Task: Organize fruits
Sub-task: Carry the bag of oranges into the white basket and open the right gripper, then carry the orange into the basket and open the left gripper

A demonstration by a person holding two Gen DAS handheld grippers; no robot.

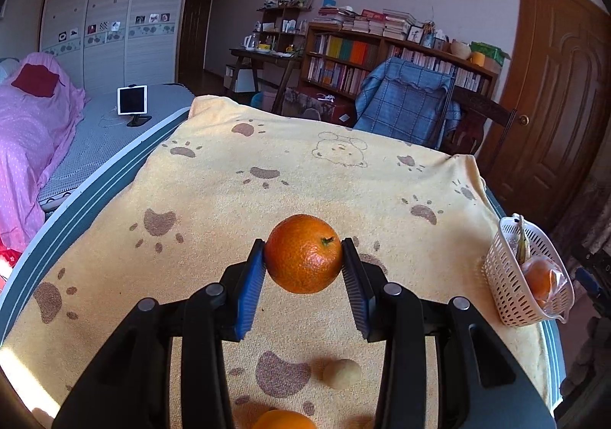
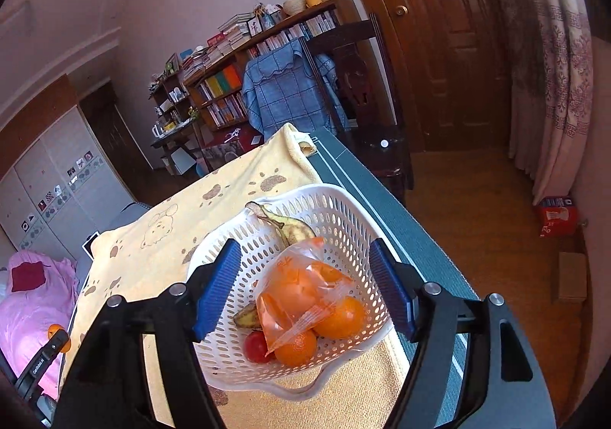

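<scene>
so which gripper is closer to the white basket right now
Right. The right gripper hovers just above the white basket, open jaws straddling its fruit. The left gripper is off to the basket's side over the yellow towel, clamping a mandarin.

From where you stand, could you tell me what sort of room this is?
Most likely a lived-in bedroom that doubles as a study: a bed under a pink cover, a tall wardrobe, and a packed bookshelf beside a wooden door.
</scene>
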